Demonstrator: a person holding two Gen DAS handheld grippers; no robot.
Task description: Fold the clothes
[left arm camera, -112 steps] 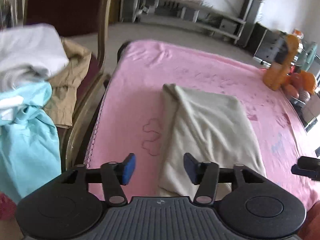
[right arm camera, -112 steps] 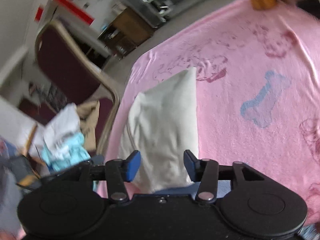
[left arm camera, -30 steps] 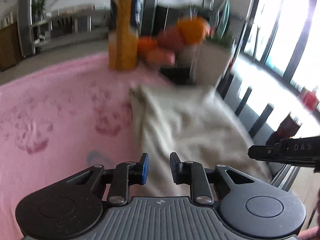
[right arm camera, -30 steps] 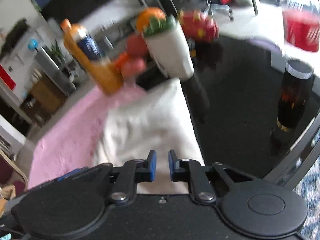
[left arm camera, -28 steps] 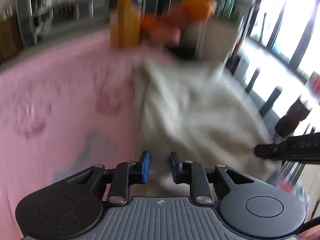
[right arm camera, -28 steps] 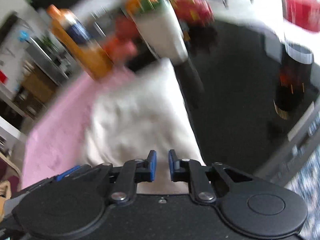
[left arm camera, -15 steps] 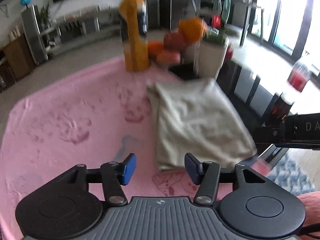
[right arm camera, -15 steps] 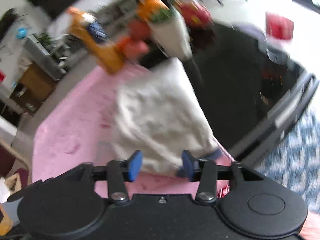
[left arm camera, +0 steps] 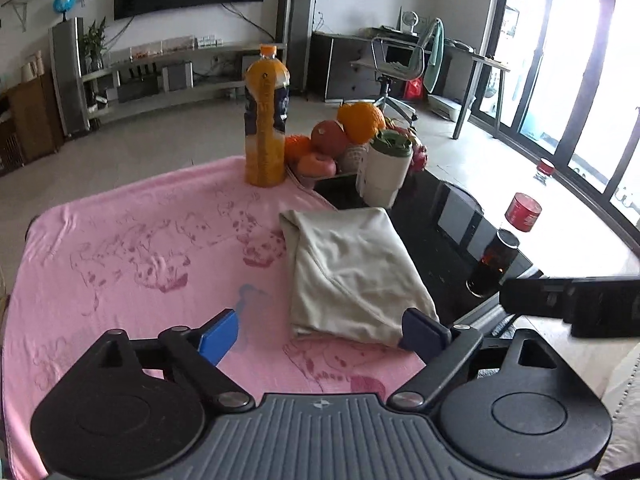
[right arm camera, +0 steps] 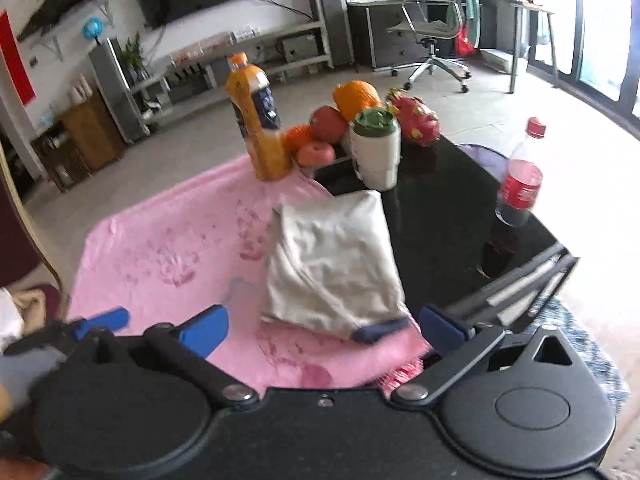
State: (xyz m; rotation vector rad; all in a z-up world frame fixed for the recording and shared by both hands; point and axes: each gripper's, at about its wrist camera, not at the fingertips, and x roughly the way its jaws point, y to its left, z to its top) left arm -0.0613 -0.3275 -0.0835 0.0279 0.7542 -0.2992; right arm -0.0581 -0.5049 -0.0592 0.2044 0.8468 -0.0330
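Observation:
A folded beige garment (left arm camera: 352,276) (right arm camera: 332,264) lies flat at the right edge of the pink blanket (left arm camera: 140,264) (right arm camera: 160,264), partly over the black tabletop. A dark blue bit peeks out at its near corner in the right wrist view. My left gripper (left arm camera: 322,332) hovers above and short of the garment's near edge. Its jaws are opening wide with nothing between the pads. My right gripper (right arm camera: 323,332) hangs over the same near edge, its jaws also opening and holding nothing. Its black body shows at the right of the left wrist view.
An orange juice bottle (left arm camera: 266,132), a fruit pile (left arm camera: 344,132) and a white tub with a green lid (left arm camera: 386,172) stand behind the garment. A cola bottle (right arm camera: 520,184) stands on the black glass table (left arm camera: 448,232). A chair with clothes (right arm camera: 24,308) is at the left.
Both grippers were nearly shut at the garment's near edge a second ago. They have since opened wide, let go, and pulled up and back. The garment stays where it was laid.

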